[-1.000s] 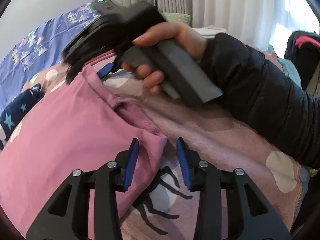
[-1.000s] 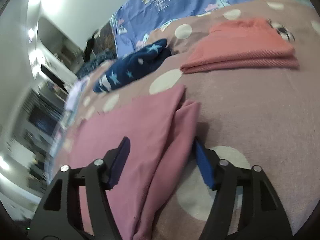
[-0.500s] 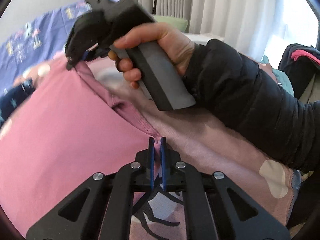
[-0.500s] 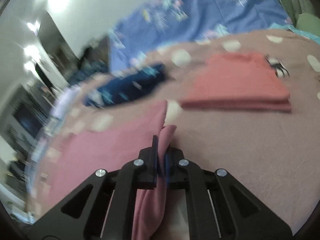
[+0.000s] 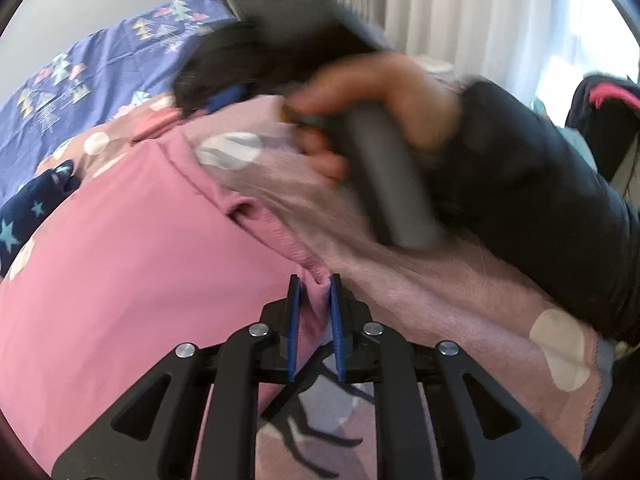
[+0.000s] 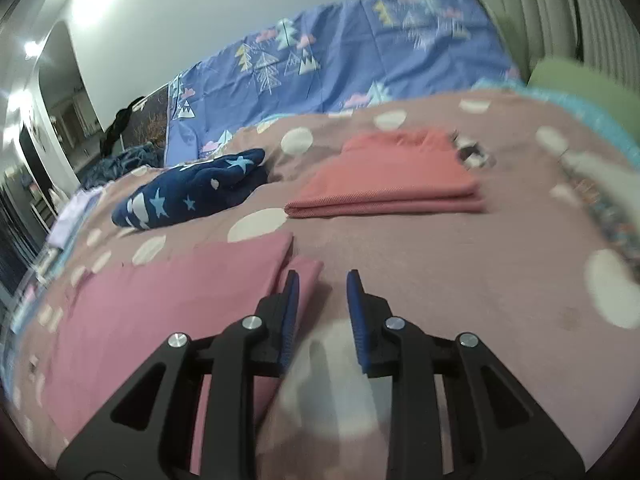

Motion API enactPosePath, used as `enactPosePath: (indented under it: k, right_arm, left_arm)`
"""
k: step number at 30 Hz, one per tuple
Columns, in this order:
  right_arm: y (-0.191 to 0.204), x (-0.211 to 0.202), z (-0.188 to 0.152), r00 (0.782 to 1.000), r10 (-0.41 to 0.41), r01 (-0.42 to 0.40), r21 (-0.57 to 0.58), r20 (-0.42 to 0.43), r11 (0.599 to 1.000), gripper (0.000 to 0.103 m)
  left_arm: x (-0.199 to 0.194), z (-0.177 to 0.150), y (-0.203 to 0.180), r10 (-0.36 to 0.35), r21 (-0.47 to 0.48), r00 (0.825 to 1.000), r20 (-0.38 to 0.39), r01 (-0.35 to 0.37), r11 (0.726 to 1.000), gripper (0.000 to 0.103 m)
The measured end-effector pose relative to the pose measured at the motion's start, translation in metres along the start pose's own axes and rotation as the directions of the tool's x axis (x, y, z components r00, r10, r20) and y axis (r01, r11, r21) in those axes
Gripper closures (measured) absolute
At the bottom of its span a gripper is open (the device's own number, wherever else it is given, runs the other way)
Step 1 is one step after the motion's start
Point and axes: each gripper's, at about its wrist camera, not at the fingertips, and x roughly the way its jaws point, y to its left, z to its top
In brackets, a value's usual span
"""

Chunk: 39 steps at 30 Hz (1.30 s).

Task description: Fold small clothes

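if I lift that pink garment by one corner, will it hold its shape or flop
Likely flop: the pink garment is thin cloth, creased where it bunches between the left tool, whose jaws are opening. Probably light, since it drapes flat over the blanket. It may slide little on that fuzzy surface.

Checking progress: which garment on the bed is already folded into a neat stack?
The coral-red garment: squared, layered edges. The pink one lies flat, the navy star-print one bunched.
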Motion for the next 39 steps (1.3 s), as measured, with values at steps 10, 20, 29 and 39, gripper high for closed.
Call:
enactPosePath:
  k: [10,20,29,39]
  right_arm:
    - [0.076,-0.106,-0.023,0.978,-0.151,0.183,-0.242,0.146,0.953,0.065]
    - [0.177,-0.139,-0.049,0.99,-0.056,0.107,-0.415,0.132,0.904,0.055]
    - [0.291,-0.129,-0.132,0.996,0.076,-0.022,-0.664,0.053,0.747,0.056]
    - [0.395,-0.098,-0.218,0.988,0.15,-0.088,-0.876,-0.018,0.475,0.055]
  left_arm:
    - [-0.096,-0.051,0.052,0.194,-0.231,0.979,0.062,-0.175,0.957,0.043]
    - [-0.201,-0.142,0.115,0.471,-0.496,0.882,0.0,-0.409,0.766,0.034]
    - [-0.273,-0.227,0.153,0.603,-0.657,0.795,-0.069,-0.491,0.572,0.034]
    - [-0.3,-0.267,0.162,0.622,-0.7,0.779,-0.081,-0.489,0.521,0.027]
